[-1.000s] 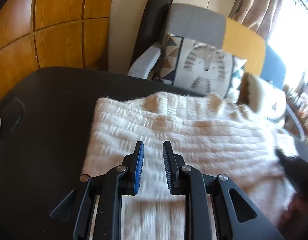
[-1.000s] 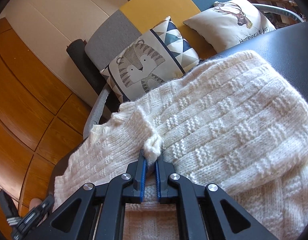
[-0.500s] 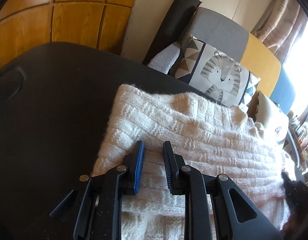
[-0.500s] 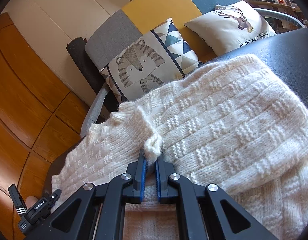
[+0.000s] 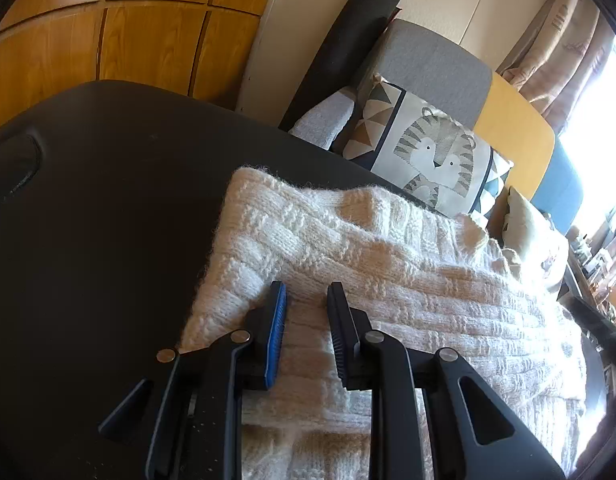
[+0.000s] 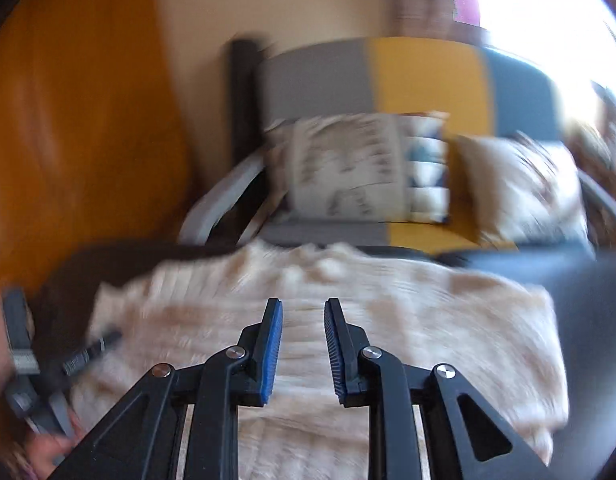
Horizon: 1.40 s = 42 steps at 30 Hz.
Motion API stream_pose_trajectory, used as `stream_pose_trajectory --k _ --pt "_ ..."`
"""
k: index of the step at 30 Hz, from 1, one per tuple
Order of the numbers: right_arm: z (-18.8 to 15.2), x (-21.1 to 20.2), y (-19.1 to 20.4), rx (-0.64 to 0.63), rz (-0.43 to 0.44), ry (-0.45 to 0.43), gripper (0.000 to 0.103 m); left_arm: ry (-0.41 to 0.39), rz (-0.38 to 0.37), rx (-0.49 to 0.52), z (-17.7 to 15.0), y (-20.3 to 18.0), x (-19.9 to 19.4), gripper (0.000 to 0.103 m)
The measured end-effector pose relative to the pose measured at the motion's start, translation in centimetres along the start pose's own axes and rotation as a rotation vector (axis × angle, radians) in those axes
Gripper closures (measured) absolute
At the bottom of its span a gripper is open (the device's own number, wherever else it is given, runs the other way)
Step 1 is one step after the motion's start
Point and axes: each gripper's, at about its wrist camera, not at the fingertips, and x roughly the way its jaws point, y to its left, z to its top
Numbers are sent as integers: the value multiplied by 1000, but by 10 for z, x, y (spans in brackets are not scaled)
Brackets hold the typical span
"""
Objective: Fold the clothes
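A cream knitted sweater point(image 5: 388, 272) lies folded on a dark table point(image 5: 100, 216). In the left wrist view my left gripper point(image 5: 306, 292) hovers over the sweater's left part, its jaws a little apart and nothing pinched between them. The right wrist view is blurred by motion: my right gripper point(image 6: 303, 306) is above the sweater point(image 6: 348, 304), its jaws are opening and nothing is between them. The left gripper point(image 6: 36, 380) and the hand holding it show at the left edge of the right wrist view.
Behind the table stands a grey, yellow and blue sofa point(image 5: 440, 64) with a tiger cushion point(image 5: 432, 156) and a second cushion point(image 5: 536, 236). A dark rolled mat point(image 5: 344, 52) leans on the wall. Wooden panels point(image 5: 108, 36) fill the left.
My right gripper let go of the sweater fold it pinched, rose and rolled, and its jaws parted. The left gripper shifted towards the sweater's left edge and rolled slightly.
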Motion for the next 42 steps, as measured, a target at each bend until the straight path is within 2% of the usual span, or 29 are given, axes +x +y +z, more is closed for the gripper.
stream_pose_trajectory --k 4,6,9,12,16,20,24,26,29,33,38,40,42 --pt "-7 47 43 -277 -60 135 82 0 -10 -7 0 2 1 79" --pt "-15 59 40 -320 -154 180 80 2 -13 -7 1 2 0 79" --pt "-21 54 8 -180 -167 156 75 3 -16 -7 2 2 -1 79" --pt "-25 51 -19 -20 -70 129 74 5 -21 -11 5 3 -2 79" --pt "-26 50 -20 -24 -69 124 74 3 -22 -11 6 3 -4 79" --pt "-19 39 -35 41 38 127 73 2 -28 -17 6 3 -5 79" --pt "-14 27 -49 56 -42 128 73 3 -28 -18 6 3 -5 79" --pt "-21 34 -63 96 -21 173 74 4 -31 -21 7 3 -5 79" --pt "-33 31 -61 28 -86 126 75 4 -35 -24 7 2 -5 79" --pt "-39 29 -54 -1 -137 95 75 8 -40 -31 8 3 -7 79" --pt "-44 26 -57 12 -126 69 75 7 -85 -112 9 13 -17 79" --pt "-45 26 -55 1 -138 61 75 27 -68 -83 16 6 -18 79" --pt "-46 27 -52 -12 -154 56 75 31 -42 18 24 -9 -16 79"
